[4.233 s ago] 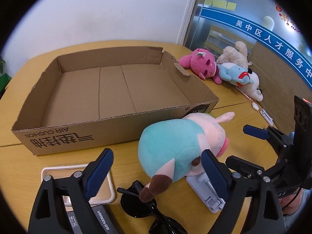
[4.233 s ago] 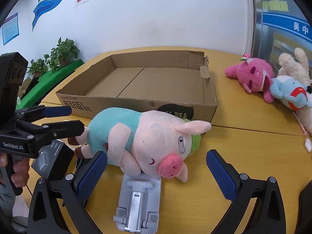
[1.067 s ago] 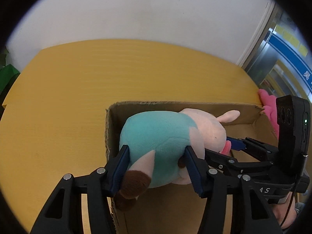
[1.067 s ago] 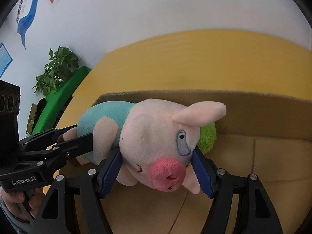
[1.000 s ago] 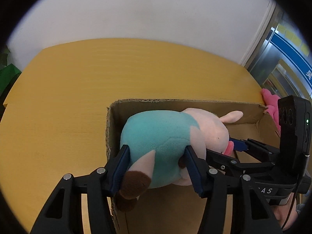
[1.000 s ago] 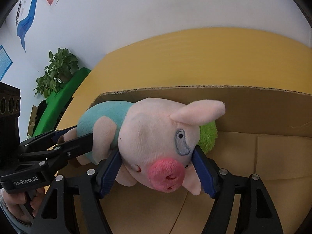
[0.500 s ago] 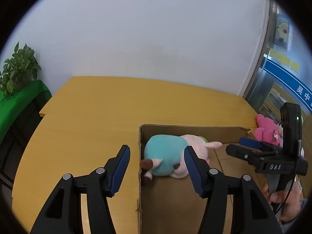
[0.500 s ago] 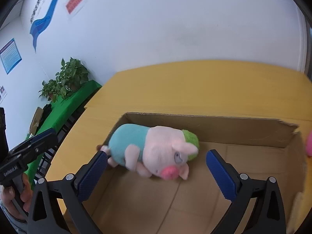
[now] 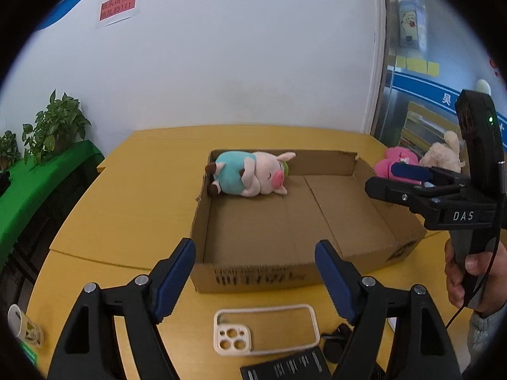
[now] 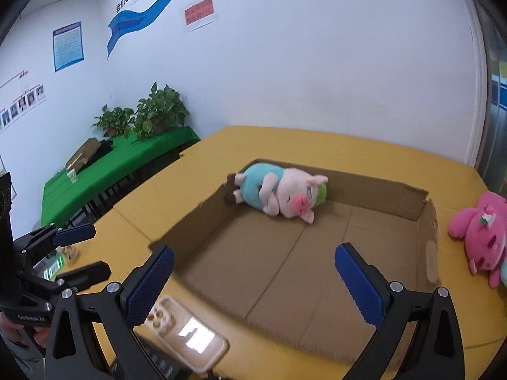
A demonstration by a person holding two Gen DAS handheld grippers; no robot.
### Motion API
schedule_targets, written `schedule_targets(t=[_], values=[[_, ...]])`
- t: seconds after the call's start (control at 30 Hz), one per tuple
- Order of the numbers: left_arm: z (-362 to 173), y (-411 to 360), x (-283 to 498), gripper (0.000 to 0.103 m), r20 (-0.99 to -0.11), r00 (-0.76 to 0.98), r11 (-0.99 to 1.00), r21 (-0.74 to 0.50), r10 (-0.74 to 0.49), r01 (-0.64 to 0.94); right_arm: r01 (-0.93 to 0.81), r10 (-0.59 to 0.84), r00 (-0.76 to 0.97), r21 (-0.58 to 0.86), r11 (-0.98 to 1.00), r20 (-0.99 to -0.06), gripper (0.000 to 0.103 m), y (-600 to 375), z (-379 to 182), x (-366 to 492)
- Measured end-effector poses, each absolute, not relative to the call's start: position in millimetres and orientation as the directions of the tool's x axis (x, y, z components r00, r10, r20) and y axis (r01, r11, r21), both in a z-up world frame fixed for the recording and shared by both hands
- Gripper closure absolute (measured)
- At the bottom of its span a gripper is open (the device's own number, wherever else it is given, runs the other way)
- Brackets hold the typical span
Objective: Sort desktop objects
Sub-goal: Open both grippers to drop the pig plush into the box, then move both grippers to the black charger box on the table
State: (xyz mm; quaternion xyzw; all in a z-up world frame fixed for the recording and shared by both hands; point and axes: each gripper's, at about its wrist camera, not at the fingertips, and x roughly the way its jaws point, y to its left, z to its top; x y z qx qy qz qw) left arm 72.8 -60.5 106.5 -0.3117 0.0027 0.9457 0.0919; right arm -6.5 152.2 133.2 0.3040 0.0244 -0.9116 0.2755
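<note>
Pig plush (image 9: 253, 175) lies on its side in the box's (image 9: 202, 221) far left corner. Left gripper (image 9: 255, 274) empty, jaws opening, over the table's (image 9: 126, 196) near edge. Phone case (image 9: 266, 332) lies flat below it. Right gripper (image 9: 412, 180) at the box's right side, hand-held.

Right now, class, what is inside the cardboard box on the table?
Only the plush pig lies inside the cardboard box, on its side in the far left corner. The rest of the floor shows bare. What is beneath the pig is covered.
</note>
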Motion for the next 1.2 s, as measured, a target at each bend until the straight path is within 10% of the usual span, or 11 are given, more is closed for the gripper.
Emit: schedule_targets(t=[0.3, 0.37, 0.43, 0.5, 0.57, 0.63, 0.67, 0.77, 0.93, 1.2], values=[[89.2, -54.9, 126.3, 0.025, -0.611, -0.776, -0.987, -0.12, 0.157, -0.105, 0.462, -0.366, -0.746, -0.037, -0.886, -0.557, 0.002, 172.6, 116.2, 50.8], [90.1, -57.9, 131.8, 0.025, -0.615, -0.773, -0.987, -0.13, 0.157, -0.098, 0.456, -0.389, -0.727, 0.025, -0.889, -0.565, 0.012, 185.7, 111.5, 50.2], [89.7, -58.0, 142.0, 0.025, -0.609, -0.78, -0.989, -0.121, 0.143, -0.087, 0.439, -0.393, -0.709, 0.069, -0.896, -0.585, 0.053, 195.8, 103.3, 46.9], [90.9, -61.0, 149.1, 0.026, -0.596, -0.792, -0.989, -0.125, 0.136, -0.076, 0.401, -0.372, -0.698, 0.097, -0.911, -0.611, 0.064, 206.7, 93.6, 44.3], [88.4, -62.9, 152.6, 0.06, -0.601, -0.784, -0.985, -0.15, 0.158, -0.084, 0.369, -0.346, -0.7, 0.098, -0.924, -0.625, 0.063, 216.4, 85.4, 43.0], [81.5, -62.8, 148.6, 0.086, -0.641, -0.745, -0.981, -0.172, 0.181, -0.091, 0.323, -0.305, -0.71, 0.091, -0.942, -0.634, 0.019, 225.8, 82.3, 41.3], [78.2, -63.3, 148.3, 0.087, -0.654, -0.734, -0.98, -0.179, 0.186, -0.089, 0.307, -0.299, -0.714, 0.102, -0.946, -0.633, 0.002, 230.5, 82.0, 40.5], [70.2, -60.7, 144.8, 0.085, -0.665, -0.726, -0.978, -0.201, 0.175, -0.051, 0.29, -0.31, -0.728, 0.136, -0.947, -0.611, 0.0, 243.2, 86.5, 39.7], [62.8, -49.3, 146.9, 0.045, -0.666, -0.727, -0.977, -0.212, 0.168, -0.032, 0.324, -0.335, -0.721, 0.132, -0.937, -0.607, 0.0, 239.7, 91.1, 38.1], [61.7, -32.9, 148.8, 0.044, -0.69, -0.711, -0.988, -0.15, 0.134, -0.041, 0.433, -0.432, -0.672, 0.155, -0.888, -0.602, 0.0, 223.8, 97.3, 33.3]])
